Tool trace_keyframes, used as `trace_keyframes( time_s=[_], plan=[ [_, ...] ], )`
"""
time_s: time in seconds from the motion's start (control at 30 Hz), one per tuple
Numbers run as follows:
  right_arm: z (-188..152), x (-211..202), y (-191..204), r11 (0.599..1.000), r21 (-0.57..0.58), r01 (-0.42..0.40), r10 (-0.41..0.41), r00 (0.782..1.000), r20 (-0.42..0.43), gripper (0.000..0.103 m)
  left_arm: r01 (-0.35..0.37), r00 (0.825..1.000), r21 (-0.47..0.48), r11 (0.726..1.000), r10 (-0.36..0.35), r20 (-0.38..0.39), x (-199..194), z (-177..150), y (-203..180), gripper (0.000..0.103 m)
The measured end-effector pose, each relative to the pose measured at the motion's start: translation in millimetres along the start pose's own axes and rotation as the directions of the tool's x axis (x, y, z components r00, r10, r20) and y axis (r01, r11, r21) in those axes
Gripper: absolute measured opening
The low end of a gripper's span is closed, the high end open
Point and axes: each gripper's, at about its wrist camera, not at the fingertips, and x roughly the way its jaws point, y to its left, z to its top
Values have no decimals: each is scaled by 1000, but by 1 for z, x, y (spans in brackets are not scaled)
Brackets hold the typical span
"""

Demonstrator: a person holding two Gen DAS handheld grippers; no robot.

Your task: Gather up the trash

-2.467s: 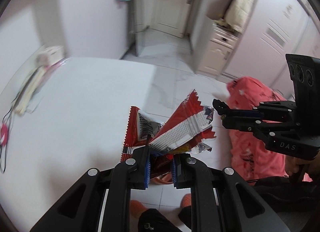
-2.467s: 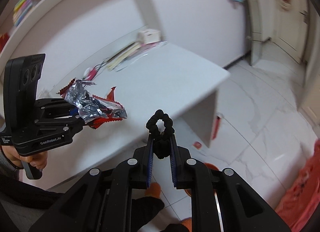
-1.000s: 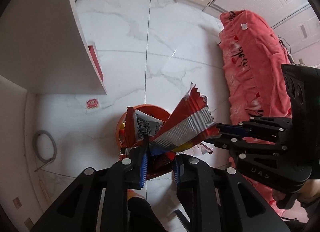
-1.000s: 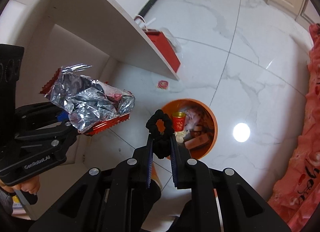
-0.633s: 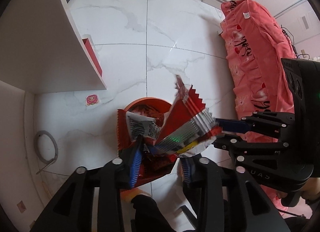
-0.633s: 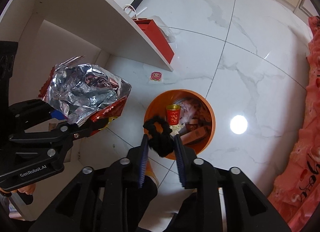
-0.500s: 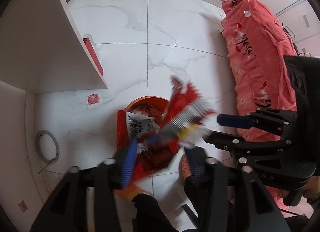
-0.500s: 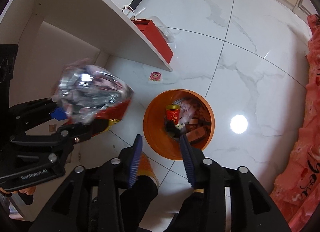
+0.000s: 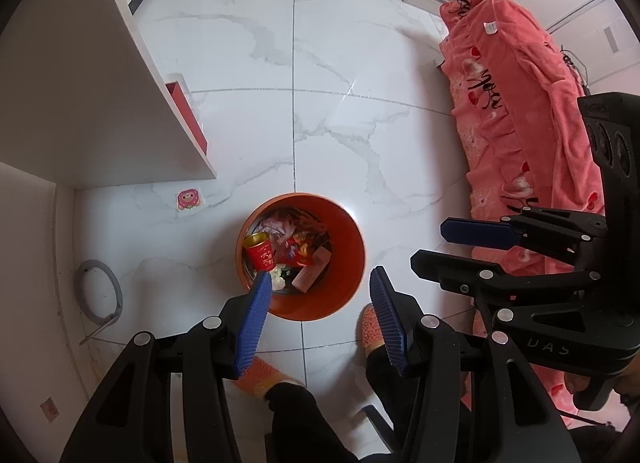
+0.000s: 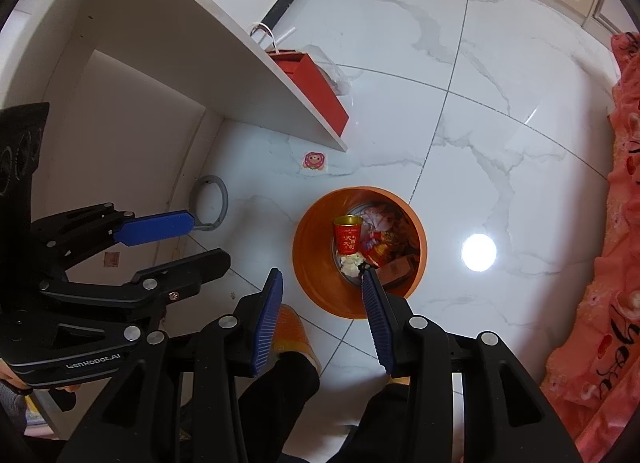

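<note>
An orange trash bin stands on the white marble floor, also in the right wrist view. Inside lie a red and gold cup, red snack wrappers and other trash. My left gripper hangs open and empty above the bin; it shows at the left of the right wrist view. My right gripper is open and empty above the bin's near rim; it shows at the right of the left wrist view.
A white desk panel stands left with a red paper bag beside it. A pink sticker and a grey ring lie on the floor. A pink blanket lies right. Orange slippers are below.
Both grippers opened. The red and silver wrappers fell from the left gripper and the black scrunchie from the right gripper into the bin.
</note>
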Motion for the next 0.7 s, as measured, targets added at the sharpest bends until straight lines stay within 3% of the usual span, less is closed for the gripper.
trace_keyframes(
  time_s=[0.23, 0.43, 0.5, 0.53, 0.7],
  plan=[
    [0, -54, 11, 1000, -18, -6, 7, 999, 53, 42, -17, 998, 6, 1000, 17, 65, -49, -1, -11, 53],
    [-3, -133, 38, 998, -55, -24, 32, 988, 150, 46, -52, 988, 17, 999, 49, 148, -109, -3, -24, 53],
    [-5, -156, 46, 997, -68, -31, 43, 982, 183, 59, -73, 980, 17, 997, 68, 187, -130, -6, -28, 64],
    [-6, -171, 54, 996, -83, -37, 53, 978, 203, 60, -87, 975, 13, 996, 82, 207, -140, -7, -30, 73],
    [-8, -221, 78, 990, -132, -45, 78, 963, 259, 70, -136, 949, -6, 991, 131, 286, -187, -15, -39, 79]
  ],
)
